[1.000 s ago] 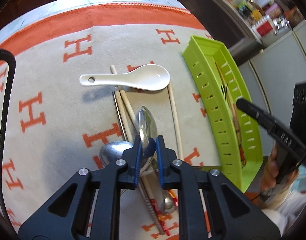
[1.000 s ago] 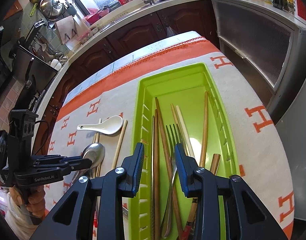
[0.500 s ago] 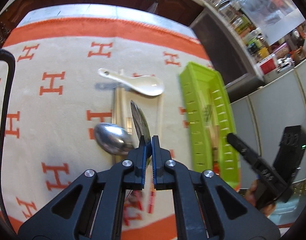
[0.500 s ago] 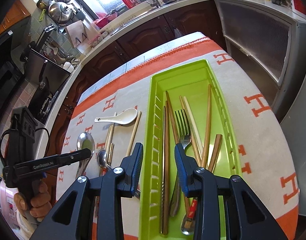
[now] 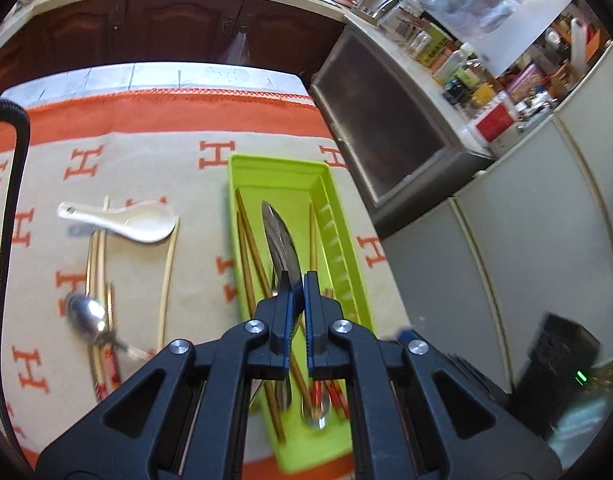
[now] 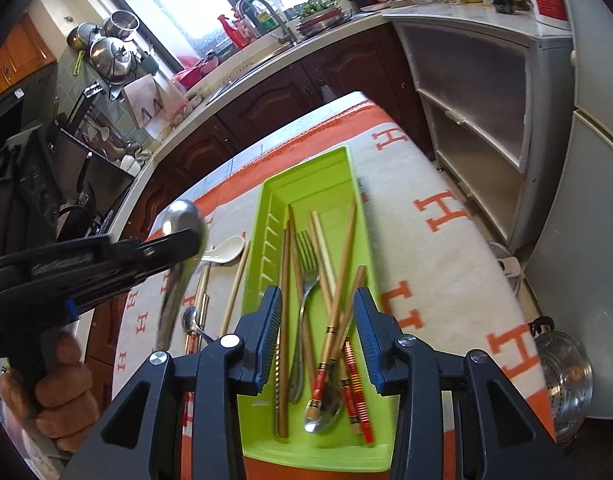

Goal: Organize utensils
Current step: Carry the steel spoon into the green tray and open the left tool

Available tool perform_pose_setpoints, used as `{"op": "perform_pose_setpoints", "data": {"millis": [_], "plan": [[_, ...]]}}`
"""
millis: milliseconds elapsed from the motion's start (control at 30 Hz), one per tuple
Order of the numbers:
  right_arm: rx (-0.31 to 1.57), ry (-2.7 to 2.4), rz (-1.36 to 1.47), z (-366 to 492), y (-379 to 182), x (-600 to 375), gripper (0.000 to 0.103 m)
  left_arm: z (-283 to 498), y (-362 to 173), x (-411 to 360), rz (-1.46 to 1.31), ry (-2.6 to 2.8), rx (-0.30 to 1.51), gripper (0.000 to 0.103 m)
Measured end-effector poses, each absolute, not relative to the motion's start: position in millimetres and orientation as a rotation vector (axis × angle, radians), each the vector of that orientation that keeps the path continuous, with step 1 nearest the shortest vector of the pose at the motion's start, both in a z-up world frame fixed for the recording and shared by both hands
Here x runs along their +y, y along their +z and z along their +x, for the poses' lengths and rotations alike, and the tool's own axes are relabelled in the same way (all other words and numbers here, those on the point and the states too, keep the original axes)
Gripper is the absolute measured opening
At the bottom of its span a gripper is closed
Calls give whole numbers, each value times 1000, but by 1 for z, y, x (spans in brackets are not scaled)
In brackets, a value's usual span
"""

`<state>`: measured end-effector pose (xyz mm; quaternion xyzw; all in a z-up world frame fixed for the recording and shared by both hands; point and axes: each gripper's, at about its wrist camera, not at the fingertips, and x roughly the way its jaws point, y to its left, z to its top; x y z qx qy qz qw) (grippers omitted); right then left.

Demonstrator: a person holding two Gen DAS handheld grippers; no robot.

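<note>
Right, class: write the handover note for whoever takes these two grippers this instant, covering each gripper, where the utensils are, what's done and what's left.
Left gripper: shut on a metal spoon, held in the air above the green tray.
Right gripper: fingers opening, nothing between them, over the tray's near end.
Done: tray already holds a fork, wooden chopsticks, a small spoon and red-patterned chopsticks.
Left: set the held spoon in the tray, then collect from the cloth the white ceramic spoon, another metal spoon and the loose chopsticks.
</note>
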<state>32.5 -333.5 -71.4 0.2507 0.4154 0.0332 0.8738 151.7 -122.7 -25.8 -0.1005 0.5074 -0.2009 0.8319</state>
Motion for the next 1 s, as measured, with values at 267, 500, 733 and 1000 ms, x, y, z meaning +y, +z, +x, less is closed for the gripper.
{"op": "perform_pose_setpoints", "data": {"millis": [267,500,733,1000], "plan": [[879,65,543,32,-79,-350,38,207,-68,-156,-199,-358,1086,3],[904,83,537,46,-86,-342,38,233,-96,-163,-194,-339,1139,3],[920,104,524,55,-90,-328,38,223,-86,-146,-196,-356,1136,3],[923,174,478,51,-85,-297,38,181,-59,-107,-160,-283,1092,3]]}}
